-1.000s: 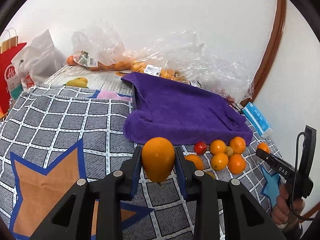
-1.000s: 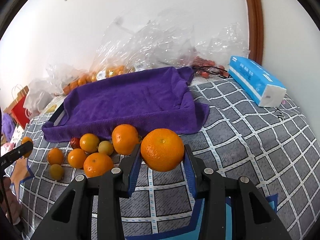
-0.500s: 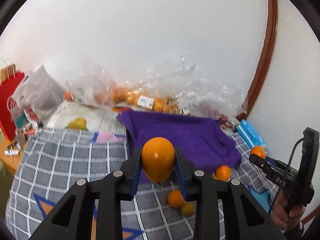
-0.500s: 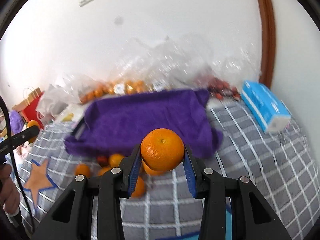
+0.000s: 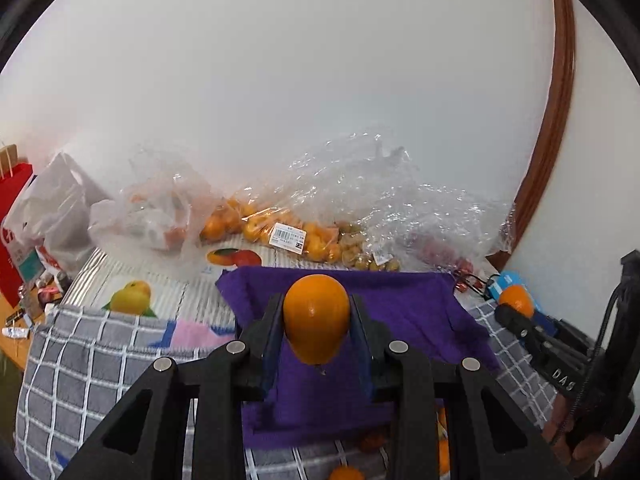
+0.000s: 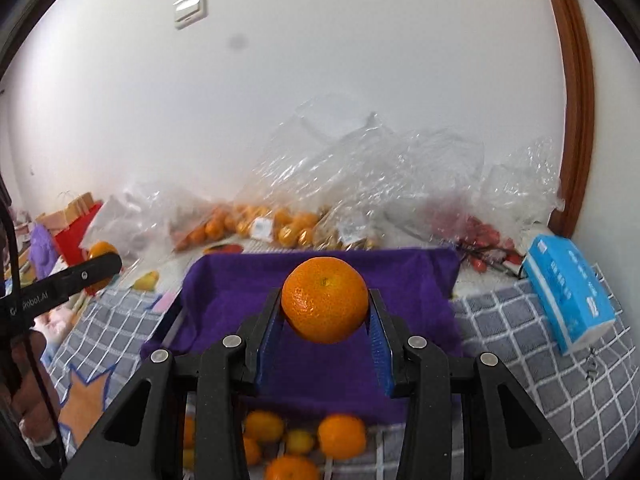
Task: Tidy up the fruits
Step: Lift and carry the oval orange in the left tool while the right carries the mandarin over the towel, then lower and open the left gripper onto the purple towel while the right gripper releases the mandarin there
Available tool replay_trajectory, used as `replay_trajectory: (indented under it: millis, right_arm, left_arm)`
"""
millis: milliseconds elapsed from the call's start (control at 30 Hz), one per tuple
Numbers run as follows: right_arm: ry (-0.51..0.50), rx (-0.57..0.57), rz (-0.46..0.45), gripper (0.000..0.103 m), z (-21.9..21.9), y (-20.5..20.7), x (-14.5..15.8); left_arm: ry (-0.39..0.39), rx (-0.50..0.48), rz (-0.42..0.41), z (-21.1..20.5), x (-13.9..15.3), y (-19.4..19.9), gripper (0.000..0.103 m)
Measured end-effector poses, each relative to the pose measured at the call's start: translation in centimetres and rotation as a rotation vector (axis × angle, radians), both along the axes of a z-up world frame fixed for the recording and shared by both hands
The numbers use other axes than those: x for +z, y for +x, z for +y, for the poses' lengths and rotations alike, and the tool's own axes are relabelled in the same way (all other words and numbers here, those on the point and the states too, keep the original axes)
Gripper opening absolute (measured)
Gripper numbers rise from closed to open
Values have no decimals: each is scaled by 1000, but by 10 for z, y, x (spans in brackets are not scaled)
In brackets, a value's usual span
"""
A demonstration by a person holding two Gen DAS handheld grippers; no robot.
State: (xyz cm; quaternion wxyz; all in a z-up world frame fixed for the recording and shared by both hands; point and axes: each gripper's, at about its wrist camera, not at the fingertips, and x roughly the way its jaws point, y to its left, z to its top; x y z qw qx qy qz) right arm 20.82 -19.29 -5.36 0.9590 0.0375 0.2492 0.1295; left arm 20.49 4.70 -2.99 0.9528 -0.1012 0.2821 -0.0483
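The left tongs (image 5: 316, 334) pinch a smooth, egg-shaped orange fruit (image 5: 316, 318) between their blue pads, the fruit sitting high at the tips with its narrow end pointing down. The right tongs (image 6: 325, 322) likewise clamp a round, dimpled mandarin (image 6: 325, 300), its stem dimple facing up and toward the camera. Both held fruits hang above a purple towel (image 6: 360, 280) that lies spread over what looks like a tray; only a dark rim at its left edge shows, so the tray itself is hard to confirm. In the right wrist view the other tongs come in from the left edge with their fruit partly behind the black finger; in the left wrist view the right tongs show at the right edge, a hand (image 5: 576, 436) gripping the handle. Nearer than the towel, loose oranges (image 6: 342, 436) lie on a grey checked cloth (image 6: 560, 380), mostly hidden by the tong arms and blurred. To the right rests a blue tissue pack (image 6: 568, 292). Along the far wall, crumpled clear plastic bags (image 5: 360, 200) hold more orange and red fruit, too smeared to count. At far left a red paper bag (image 5: 14, 216) is cut off by the edge.
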Motion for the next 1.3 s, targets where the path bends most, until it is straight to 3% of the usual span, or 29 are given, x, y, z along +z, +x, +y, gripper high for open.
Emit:
replay_trajectory:
  millis: [133, 200, 333, 700, 1300]
  right_arm:
    - [1, -31, -2, 40, -2, 15, -8]
    - [20, -42, 14, 40, -4, 21, -19]
    - [43, 12, 61, 40, -6, 30, -41]
    - [-5, -33, 113, 40, -14, 44, -64]
    - [-17, -46, 200, 40, -15, 56, -87]
  left_arm:
    - [-18, 12, 4, 5, -20, 13, 30]
    - [-64, 7, 15, 10, -34, 18, 30]
    - [-59, 29, 47, 13, -52, 23, 30]
    - [-100, 32, 84, 18, -72, 33, 30]
    - [-88, 2, 140, 7, -86, 39, 30]
